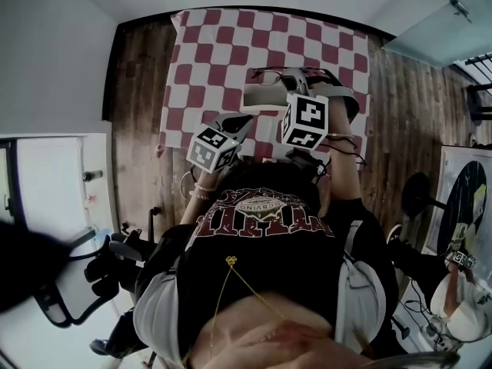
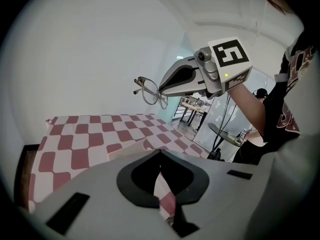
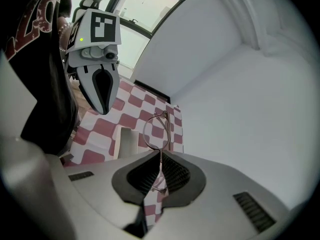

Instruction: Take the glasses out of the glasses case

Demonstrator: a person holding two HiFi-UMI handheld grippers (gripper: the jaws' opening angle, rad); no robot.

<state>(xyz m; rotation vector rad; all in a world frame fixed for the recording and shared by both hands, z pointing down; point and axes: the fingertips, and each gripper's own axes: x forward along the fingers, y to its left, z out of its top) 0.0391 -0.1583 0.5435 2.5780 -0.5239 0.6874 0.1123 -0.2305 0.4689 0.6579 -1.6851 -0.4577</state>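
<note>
Red-and-white checks cover the table, which stands on a dark plank floor with a plain white wall rising behind its far edge. My right gripper is clenched on the glasses. Its ribbed pads pinch the thin metal frame edge-on, with one round lens standing up just past the fingertips and more of the wire running back between the jaws.

From my left gripper's view, the glasses hang in the air in front of the wall. They are well clear of the table and stick out from the tip of the right gripper. The glasses case, pale and oblong, lies on the table below them and apart from them. In the head view it sits just on the near side of the frame. I cannot tell whether its lid is up.

My left gripper has its jaws drawn together with only a thin slit between them. Nothing is caught there, and only the checks show through. It hovers to the left of the case, near it but not touching, with its marker cube close to my chest. The right gripper's cube sits just beside the case's right end in the head view.
</note>
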